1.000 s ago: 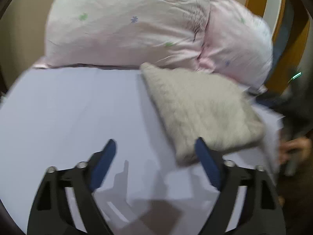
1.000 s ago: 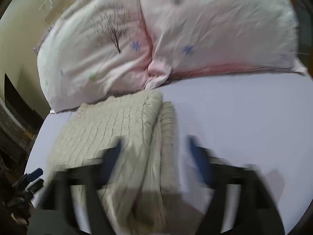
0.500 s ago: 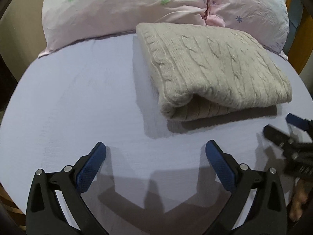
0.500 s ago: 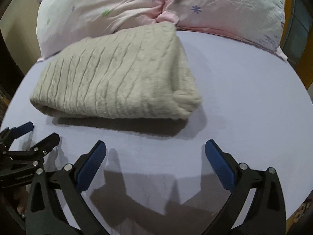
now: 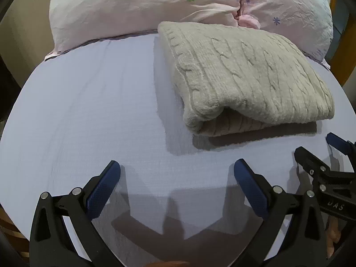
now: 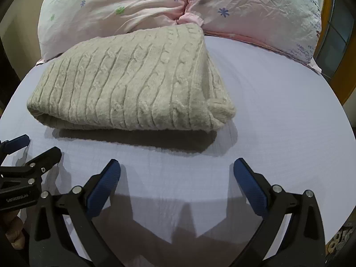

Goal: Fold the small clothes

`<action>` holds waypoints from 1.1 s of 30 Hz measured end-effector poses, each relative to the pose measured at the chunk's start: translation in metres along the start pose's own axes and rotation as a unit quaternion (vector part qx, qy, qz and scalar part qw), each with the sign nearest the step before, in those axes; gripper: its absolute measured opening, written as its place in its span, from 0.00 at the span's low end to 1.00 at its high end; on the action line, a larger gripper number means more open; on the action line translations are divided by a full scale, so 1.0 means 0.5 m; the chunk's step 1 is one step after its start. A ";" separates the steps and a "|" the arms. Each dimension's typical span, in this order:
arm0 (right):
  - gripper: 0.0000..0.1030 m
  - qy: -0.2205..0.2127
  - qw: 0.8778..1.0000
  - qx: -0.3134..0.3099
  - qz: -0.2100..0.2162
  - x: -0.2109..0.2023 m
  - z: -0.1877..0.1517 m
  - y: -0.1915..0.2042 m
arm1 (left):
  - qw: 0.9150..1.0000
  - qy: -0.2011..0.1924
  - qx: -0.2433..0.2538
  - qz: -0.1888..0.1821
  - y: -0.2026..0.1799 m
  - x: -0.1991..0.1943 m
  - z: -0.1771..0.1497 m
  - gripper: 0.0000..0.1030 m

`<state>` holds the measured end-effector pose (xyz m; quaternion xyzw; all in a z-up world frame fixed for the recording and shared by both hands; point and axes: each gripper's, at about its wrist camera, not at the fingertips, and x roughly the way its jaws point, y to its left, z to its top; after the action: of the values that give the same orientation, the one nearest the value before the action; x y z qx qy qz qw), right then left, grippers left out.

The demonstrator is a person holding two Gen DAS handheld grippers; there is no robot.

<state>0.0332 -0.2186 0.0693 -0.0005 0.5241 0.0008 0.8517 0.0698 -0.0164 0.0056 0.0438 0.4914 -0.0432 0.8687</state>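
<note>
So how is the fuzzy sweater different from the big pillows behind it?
The sweater is plain beige with knitted cable ridges; the pillows are smooth pale pink, printed with small flowers and a tree. The sweater is folded into a low bundle lying flat on the sheet; the pillows are puffy and rise higher behind it. Both are soft fabric things on the same bed.
</note>
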 end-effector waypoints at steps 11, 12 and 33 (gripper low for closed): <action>0.98 0.002 1.000 -0.002 0.001 0.001 0.003 0.000 | 1.000 0.000 -0.016 0.012 0.001 0.001 0.001 0.99; 0.98 0.002 1.000 -0.002 0.001 0.001 0.003 0.000 | 1.000 0.001 -0.015 0.012 0.001 0.001 0.002 0.99; 0.98 0.005 1.000 0.000 0.001 0.003 0.003 0.000 | 1.000 0.002 -0.015 0.012 0.000 0.002 0.002 0.99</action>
<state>0.0354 -0.2185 0.0685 -0.0004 0.5281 0.0016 0.8492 0.0710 -0.0163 0.0052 0.0362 0.4934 -0.0255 0.8687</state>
